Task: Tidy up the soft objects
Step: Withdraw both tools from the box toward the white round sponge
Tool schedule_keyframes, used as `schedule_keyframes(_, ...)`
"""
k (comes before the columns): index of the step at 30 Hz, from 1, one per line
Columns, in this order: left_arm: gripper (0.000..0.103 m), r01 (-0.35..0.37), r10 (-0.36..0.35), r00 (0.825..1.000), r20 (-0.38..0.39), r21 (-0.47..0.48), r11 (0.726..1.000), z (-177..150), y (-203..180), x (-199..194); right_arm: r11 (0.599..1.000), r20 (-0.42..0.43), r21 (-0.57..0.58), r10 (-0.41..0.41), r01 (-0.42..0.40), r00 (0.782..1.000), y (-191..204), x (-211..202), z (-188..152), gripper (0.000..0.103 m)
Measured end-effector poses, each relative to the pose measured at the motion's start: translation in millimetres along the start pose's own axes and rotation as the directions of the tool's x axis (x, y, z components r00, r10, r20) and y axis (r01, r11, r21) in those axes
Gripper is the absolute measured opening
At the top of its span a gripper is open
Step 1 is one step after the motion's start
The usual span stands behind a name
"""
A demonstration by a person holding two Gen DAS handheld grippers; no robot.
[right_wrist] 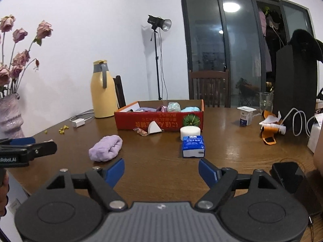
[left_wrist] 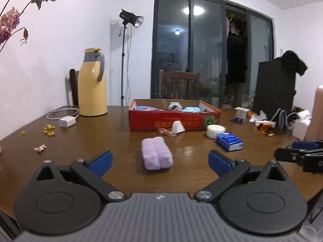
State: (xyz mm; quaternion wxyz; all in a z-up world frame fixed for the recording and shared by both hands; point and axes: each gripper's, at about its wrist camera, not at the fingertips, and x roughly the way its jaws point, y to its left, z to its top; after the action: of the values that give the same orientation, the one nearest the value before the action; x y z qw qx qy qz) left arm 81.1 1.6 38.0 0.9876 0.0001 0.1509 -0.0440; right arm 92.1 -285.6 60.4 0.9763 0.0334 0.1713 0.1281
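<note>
Both pairs of blue-padded jaws stand wide and hold nothing above a dark wooden table (left_wrist: 191, 155). The left gripper (left_wrist: 160, 160) faces a folded lilac towel (left_wrist: 156, 153), which lies on the bare wood just beyond and between its fingertips, untouched. The right gripper (right_wrist: 161, 171) points at a blue-and-white tissue pack (right_wrist: 193, 146) lying just ahead of its pads, with a white foam disc (right_wrist: 190, 132) touching the pack's far end. Behind these sits a red cardboard box (left_wrist: 173, 124), open at the top, with lilac, pale blue and patterned soft bundles inside. Against its front wall rest a white wedge (left_wrist: 179, 127) and a small wrapped snack (left_wrist: 166, 132). Further out, a yellow thermos jug (left_wrist: 92, 82) stands at the left beside a white charger (left_wrist: 67, 122) and cable, a yogurt cup (right_wrist: 246, 116) stands to the right, and wilted pink roses (right_wrist: 18, 46) rise from a vase at the table's left edge.
</note>
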Motion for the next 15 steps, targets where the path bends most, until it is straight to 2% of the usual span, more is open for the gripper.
schedule_keyframes(5, 0.103, -0.01, 0.007, 0.998, -0.063, -0.049, 0.999, 2.4, 6.7, 27.6, 0.999, -0.035, 0.036, -0.022, 0.023, 0.999, -12.7, 22.1, -2.3, 0.08)
schedule_keyframes(9, 0.103, -0.019, 0.015, 0.995, -0.096, -0.049, 0.999, 6.0, 7.0, 53.1, 0.998, -0.055, 0.054, -0.035, 0.038, 0.998, -23.9, 44.8, 4.5, 0.08)
schedule_keyframes(15, 0.103, -0.002, -0.001, 0.995, -0.1, -0.033, 0.999, 21.7, 1.4, 95.6, 0.999, -0.067, 0.024, -0.029, 0.03, 0.997, -34.0, 94.5, 28.0, 0.078)
